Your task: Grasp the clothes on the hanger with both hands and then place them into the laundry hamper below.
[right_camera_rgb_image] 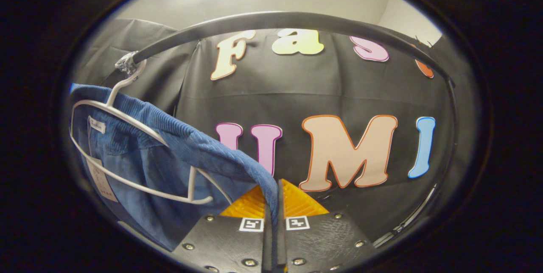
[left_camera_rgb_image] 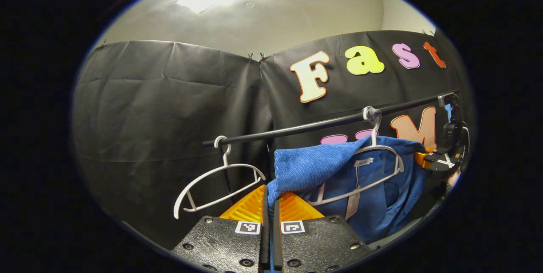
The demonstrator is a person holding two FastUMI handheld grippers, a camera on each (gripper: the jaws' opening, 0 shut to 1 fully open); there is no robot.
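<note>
step: both grippers have the shirt pinched; it is half off its hanger, the hamper drop not yet done.
left gripper: fingers drawn together with almost no gap, blue cloth clamped between them at one shoulder of the shirt.
right gripper: fingers likewise closed tight, a fold of the other shoulder running down into the seam between them.
shirt: blue corduroy, paper tag dangling inside. in the left gripper view its near shoulder is drawn off the frame toward the fingers; the rest drapes behind and below the hanger.
hanger: white plastic, hook wrapped at the rod. frame sits in front of the shirt's inner back; in the right gripper view its arm lies bare against the cloth.
spare hanger: white, bare, on the same rod, well apart to the side.
hamper: said to be below; cannot place it from here.
next move, my reading: draw both shoulders clear of the hanger arms together, keep the grip closed, then lower toward the hamper.
risk: cloth or collar snagging the hanger and swinging it along the rod.
</note>
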